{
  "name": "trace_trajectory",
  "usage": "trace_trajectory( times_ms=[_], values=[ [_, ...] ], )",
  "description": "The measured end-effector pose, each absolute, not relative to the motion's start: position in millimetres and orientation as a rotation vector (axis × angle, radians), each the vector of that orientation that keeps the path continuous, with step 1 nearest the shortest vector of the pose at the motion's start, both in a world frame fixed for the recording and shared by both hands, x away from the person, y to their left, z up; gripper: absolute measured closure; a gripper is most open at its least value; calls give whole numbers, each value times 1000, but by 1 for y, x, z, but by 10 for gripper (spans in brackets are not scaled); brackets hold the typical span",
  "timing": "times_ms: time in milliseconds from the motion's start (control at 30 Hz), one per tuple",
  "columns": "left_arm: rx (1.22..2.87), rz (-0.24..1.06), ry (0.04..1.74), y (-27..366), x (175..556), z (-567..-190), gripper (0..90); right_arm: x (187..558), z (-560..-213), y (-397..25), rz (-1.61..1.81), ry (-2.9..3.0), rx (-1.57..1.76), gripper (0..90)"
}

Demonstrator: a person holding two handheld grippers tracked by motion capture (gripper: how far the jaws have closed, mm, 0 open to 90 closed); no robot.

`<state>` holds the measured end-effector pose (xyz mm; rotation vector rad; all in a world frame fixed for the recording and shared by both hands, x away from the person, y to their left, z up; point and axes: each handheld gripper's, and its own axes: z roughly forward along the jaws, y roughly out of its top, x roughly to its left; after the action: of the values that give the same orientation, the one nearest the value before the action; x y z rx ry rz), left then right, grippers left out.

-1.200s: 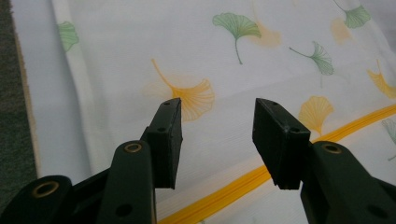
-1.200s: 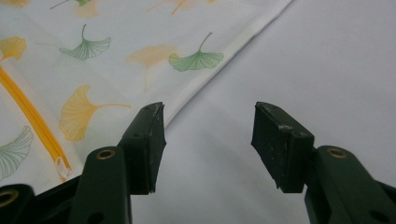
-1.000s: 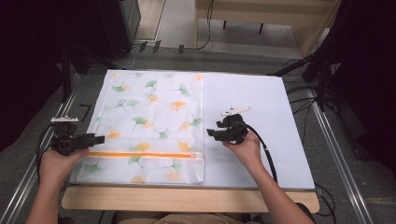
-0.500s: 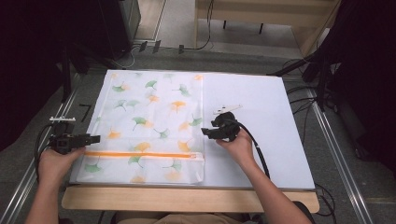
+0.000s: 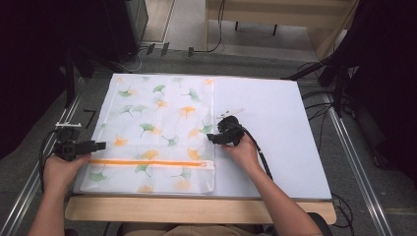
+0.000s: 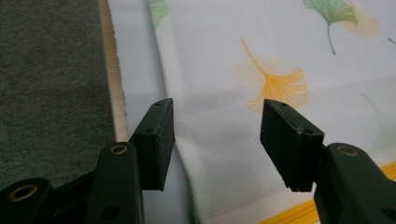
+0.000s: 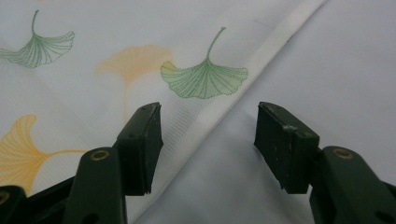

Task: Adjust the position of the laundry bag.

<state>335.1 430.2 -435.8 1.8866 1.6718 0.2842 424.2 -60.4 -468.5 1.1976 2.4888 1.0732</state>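
A flat white mesh laundry bag [image 5: 157, 132] printed with green and orange ginkgo leaves lies spread on the left half of the pale lilac table mat [image 5: 275, 128], its orange zipper strip [image 5: 150, 162] running across near the edge closest to the person. The bag's long axis runs away from the person, from the zipper end toward the far edge of the mat.

The left gripper [image 5: 93, 145] sits at the bag's left edge, just above the zipper line, with its jaws spread wide apart; in the left gripper view that edge passes between them. The right gripper [image 5: 212, 138] hovers at the bag's right edge, roughly level with the left one, jaws likewise wide apart and straddling the white hem [image 7: 261, 49].

This looks like the approach before a two-sided grasp: both tools are lined up on opposite edges but neither has closed. The next move probably calls for lowering each tool until the fabric edge lies between the pads, then pinching together, likely to lift or fold the bag.
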Motion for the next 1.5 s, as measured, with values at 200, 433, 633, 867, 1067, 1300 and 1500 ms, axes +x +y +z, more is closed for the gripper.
trace_trajectory(
  times_ms=[200, 433, 633, 867, 1067, 1300, 1500],
  values=[
    [1895, 276, 1677, 428, 337, -438, 458, 426, -471, -53, 1091, 2472, 1195, 427],
    [1903, 247, 1656, 421, 339, -438, 531, 426, -472, -42, 1095, 2450, 1188, 454],
    [1922, 262, 1647, 417, 341, -439, 596, 426, -472, -37, 1067, 2447, 1172, 513],
    [1926, 277, 1651, 414, 342, -440, 672, 425, -472, -36, 1032, 2431, 1142, 622],
    [1932, 298, 1659, 412, 343, -441, 778, 427, -473, -35, 1065, 2425, 1143, 806],
    [1919, 280, 1670, 415, 344, -441, 863, 429, -472, -36, 1072, 2437, 1147, 900],
    [1910, 264, 1665, 415, 343, -438, 889, 430, -470, -37, 1080, 2452, 1157, 900]
  ],
)
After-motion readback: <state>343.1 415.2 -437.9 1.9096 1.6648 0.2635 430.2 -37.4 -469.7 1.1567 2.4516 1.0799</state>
